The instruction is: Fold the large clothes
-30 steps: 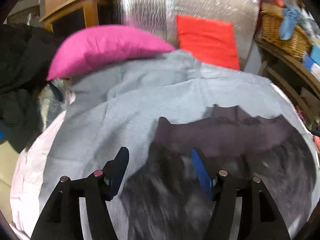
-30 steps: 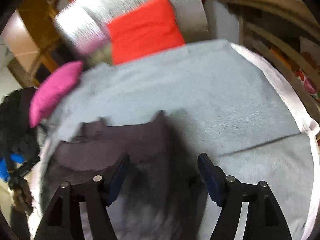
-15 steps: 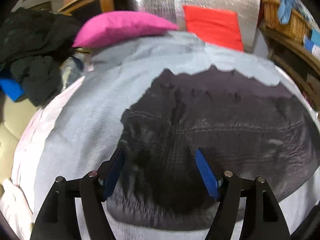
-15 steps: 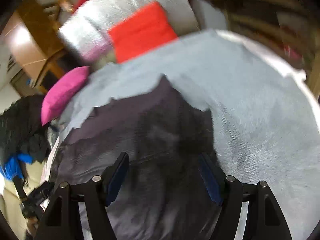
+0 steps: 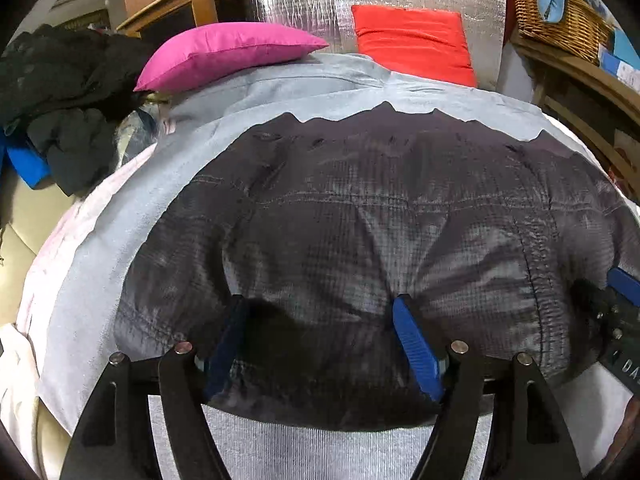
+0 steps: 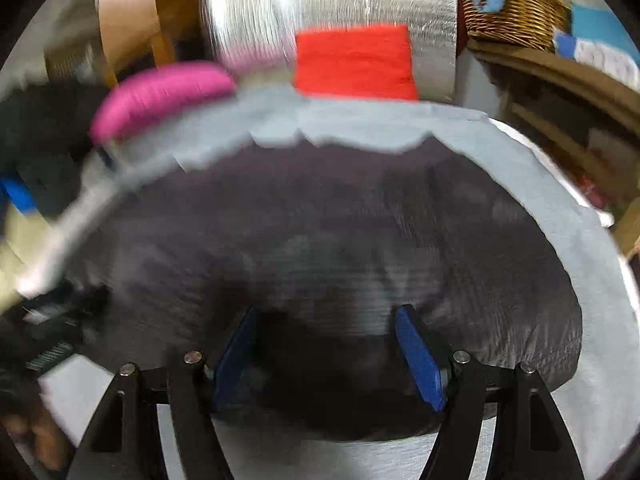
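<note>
We see the grey sheet (image 5: 120, 216) filling most of the left wrist frame. The dark garment (image 5: 400, 220) lies spread flat on it, centre to lower right. Pink cushion (image 5: 224, 54) upper left, red cushion (image 5: 412, 46) upper centre. Left gripper (image 5: 320, 320) and right gripper (image 6: 326, 330) both stand wide above the garment's near edge, gripping nothing.

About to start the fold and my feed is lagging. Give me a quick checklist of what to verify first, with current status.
1. Garment spread flat on the sheet: ok.
2. Left claw open over the near hem: ok.
3. Right claw open over the near hem: ok.
4. Fabric actually between either claw's fingers: cannot tell.
5. Far edge short of the pink pillow and red pillow: ok.
6. Right view sharp enough to aim: not ok, blurred.
</note>
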`<move>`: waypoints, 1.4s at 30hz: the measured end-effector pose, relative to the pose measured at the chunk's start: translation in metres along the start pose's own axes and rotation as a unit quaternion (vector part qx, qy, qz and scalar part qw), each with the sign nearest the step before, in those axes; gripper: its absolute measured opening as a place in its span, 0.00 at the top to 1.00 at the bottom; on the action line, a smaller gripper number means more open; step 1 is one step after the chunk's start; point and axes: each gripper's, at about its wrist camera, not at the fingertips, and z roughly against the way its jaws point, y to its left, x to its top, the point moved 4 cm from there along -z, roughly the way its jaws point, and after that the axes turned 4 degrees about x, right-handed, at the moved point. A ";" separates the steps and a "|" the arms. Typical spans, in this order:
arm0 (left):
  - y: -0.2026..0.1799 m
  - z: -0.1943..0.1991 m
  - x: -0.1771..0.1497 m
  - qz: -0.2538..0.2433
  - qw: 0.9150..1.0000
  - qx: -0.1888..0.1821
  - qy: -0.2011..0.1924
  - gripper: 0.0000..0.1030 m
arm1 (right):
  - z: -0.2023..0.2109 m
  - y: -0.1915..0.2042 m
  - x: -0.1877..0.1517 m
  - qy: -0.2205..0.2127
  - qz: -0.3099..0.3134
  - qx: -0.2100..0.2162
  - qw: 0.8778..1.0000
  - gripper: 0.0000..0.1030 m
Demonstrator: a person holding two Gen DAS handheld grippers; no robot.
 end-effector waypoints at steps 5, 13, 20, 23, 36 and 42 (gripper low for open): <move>0.002 -0.002 0.002 0.000 1.000 -0.003 0.011 0.26 | -0.004 -0.002 -0.001 0.010 0.012 -0.018 1.000 0.23; 0.011 0.014 0.003 0.030 0.999 -0.020 0.018 0.26 | 0.028 -0.013 0.007 -0.022 -0.012 -0.025 0.999 0.23; 0.014 0.023 -0.001 0.038 0.999 -0.026 0.020 0.26 | 0.016 -0.025 0.000 0.001 -0.023 -0.031 0.999 0.23; 0.016 0.029 -0.001 0.040 0.999 -0.031 0.017 0.26 | 0.031 -0.023 0.000 -0.013 -0.034 -0.019 0.999 0.23; 0.014 0.084 -0.018 0.012 0.999 -0.043 -0.021 0.12 | 0.096 0.003 -0.039 -0.009 -0.053 0.025 0.998 0.17; 0.020 0.091 -0.023 0.016 0.999 -0.025 -0.023 0.12 | 0.101 0.013 -0.035 0.002 -0.053 0.012 0.998 0.17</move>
